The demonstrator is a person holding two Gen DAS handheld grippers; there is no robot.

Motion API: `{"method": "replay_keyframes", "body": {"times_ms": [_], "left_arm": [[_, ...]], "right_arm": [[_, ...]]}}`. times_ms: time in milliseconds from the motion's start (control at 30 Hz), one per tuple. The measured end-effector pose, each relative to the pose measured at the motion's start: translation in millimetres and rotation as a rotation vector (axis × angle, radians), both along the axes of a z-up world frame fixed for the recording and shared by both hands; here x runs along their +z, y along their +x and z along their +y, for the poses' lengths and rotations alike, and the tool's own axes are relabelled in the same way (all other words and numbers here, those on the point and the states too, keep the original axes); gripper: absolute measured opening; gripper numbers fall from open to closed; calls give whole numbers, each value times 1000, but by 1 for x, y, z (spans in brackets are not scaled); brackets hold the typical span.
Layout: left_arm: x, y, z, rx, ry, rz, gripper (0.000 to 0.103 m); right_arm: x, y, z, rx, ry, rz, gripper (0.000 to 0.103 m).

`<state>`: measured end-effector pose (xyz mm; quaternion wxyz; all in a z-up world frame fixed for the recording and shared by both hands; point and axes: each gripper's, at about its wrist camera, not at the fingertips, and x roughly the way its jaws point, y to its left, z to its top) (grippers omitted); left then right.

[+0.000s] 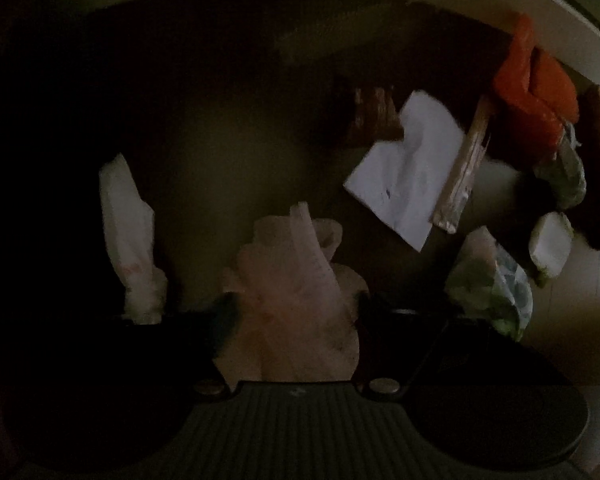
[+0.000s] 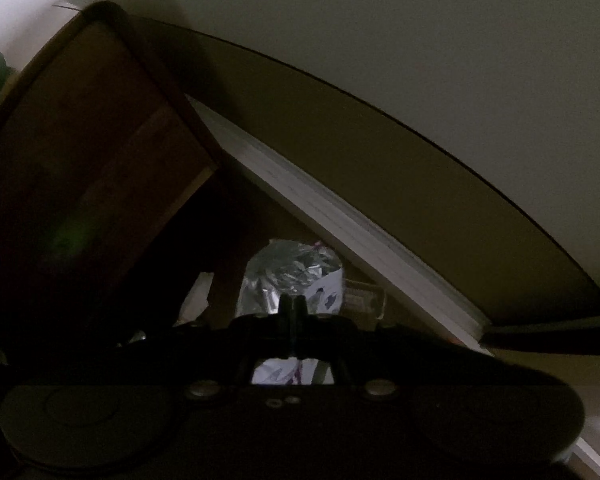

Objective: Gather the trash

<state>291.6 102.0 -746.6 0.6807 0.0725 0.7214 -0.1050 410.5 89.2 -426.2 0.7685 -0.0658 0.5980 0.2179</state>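
In the dim left wrist view, a crumpled pinkish-white tissue [image 1: 296,300] lies on the floor. My left gripper [image 1: 294,320] points straight down and is shut on it, a dark finger pressing each side. Another twisted white tissue [image 1: 128,236] lies to its left and a creased white paper sheet [image 1: 404,172] up to the right. In the right wrist view my right gripper [image 2: 293,304] has its fingertips together on a silver foil wrapper [image 2: 292,268], whose white printed part shows above and below the fingers.
Along the right of the left view lie an orange piece [image 1: 532,80], a pale strip [image 1: 464,172], a green-and-white crumpled wrapper [image 1: 492,280] and a white lump [image 1: 550,244]. In the right view, wooden furniture [image 2: 92,152] stands left, with a white baseboard [image 2: 340,232] and wall behind.
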Motion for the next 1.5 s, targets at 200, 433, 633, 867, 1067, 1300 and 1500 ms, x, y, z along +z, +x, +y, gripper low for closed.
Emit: {"method": "replay_keyframes", "body": {"times_ms": [200,433,633,867,1067,1300,1500], "left_arm": [[9,-1,11,37,14,-21,5],[77,5,31,119,8,-145,3],[140,3,43,147,10,-245,3],[113,-10,54,210,-67,-156,14],[54,-15,68,346,-64,-54,74],[-15,-6,69,379,-75,64,74],[-46,-6,65,377,-35,91,74]], "right_arm": [[2,-2,-8,-19,18,-8,0],[37,-28,-8,-31,60,-48,0],[80,-48,-14,-8,78,-117,0],[68,-50,-23,-26,65,-99,0],[38,-28,-21,-31,46,-36,0],[1,-7,-13,-36,37,14,0],[-12,-2,-8,-11,38,31,0]]}}
